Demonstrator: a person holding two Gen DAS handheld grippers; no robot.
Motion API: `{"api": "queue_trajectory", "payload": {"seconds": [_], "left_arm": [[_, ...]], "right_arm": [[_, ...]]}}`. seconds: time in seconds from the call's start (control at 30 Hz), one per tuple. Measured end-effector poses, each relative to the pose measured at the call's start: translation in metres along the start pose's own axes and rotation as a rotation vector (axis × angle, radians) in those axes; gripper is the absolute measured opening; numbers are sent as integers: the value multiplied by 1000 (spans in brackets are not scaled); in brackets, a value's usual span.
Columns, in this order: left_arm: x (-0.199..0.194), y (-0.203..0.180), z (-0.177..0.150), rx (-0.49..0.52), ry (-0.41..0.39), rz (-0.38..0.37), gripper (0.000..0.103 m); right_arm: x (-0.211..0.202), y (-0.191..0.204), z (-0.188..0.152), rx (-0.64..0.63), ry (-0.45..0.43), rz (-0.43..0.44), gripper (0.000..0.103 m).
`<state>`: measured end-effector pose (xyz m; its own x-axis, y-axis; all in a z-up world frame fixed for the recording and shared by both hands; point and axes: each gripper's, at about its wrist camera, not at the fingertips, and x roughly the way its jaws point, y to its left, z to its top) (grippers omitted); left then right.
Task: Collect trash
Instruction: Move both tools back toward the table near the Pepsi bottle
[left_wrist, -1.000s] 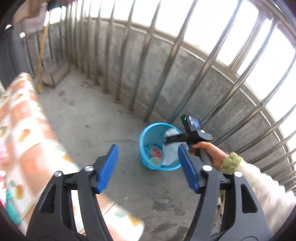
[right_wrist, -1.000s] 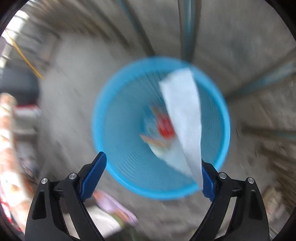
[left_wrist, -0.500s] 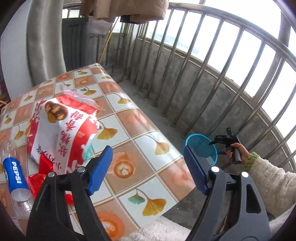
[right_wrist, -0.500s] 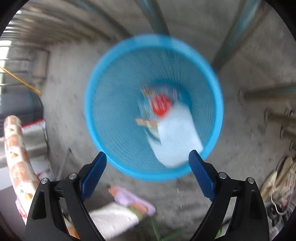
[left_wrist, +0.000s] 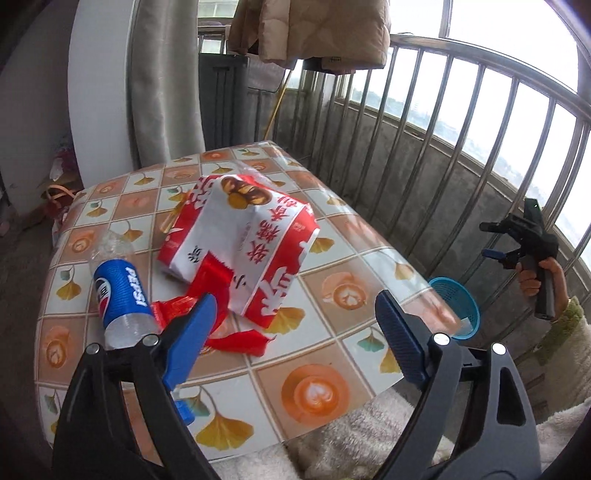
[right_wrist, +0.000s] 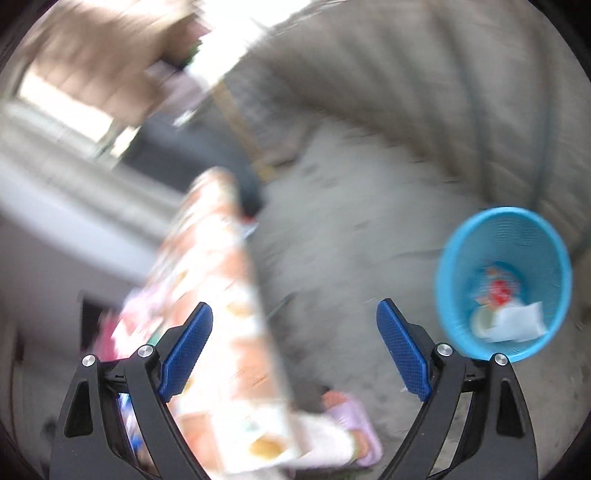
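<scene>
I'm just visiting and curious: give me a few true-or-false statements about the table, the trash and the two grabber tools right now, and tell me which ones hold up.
1. A Pepsi bottle lies on its side on the table. True.
2. The left gripper is clamped on the red and white bag. False: its jaws stand open and hold nothing.
3. The blue basket has trash in it. True.
4. The blue basket stands on the table. False: it is on the concrete floor near the railing.
5. The right gripper carries a piece of white paper. False: it is open and holds nothing; white paper lies in the basket.
</scene>
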<state>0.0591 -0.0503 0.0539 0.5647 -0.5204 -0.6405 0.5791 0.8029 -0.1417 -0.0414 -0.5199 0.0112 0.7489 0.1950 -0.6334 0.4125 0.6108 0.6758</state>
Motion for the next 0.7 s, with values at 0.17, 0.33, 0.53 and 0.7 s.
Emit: {"api": "queue_trajectory", "payload": {"seconds": [0.17, 0.33, 0.53, 0.7], "left_arm": [[-5, 23, -13, -20, 1, 56, 83], [-5, 27, -22, 61, -13, 97, 83], [1, 25, -21, 147, -37, 141, 74], [25, 7, -20, 322, 10, 251, 61]], "right_arm": [[30, 94, -54, -100, 110, 147, 88], [64, 163, -90, -191, 181, 171, 88], [101, 203, -110, -209, 244, 202, 82], [137, 220, -110, -151, 300, 240, 76]]}}
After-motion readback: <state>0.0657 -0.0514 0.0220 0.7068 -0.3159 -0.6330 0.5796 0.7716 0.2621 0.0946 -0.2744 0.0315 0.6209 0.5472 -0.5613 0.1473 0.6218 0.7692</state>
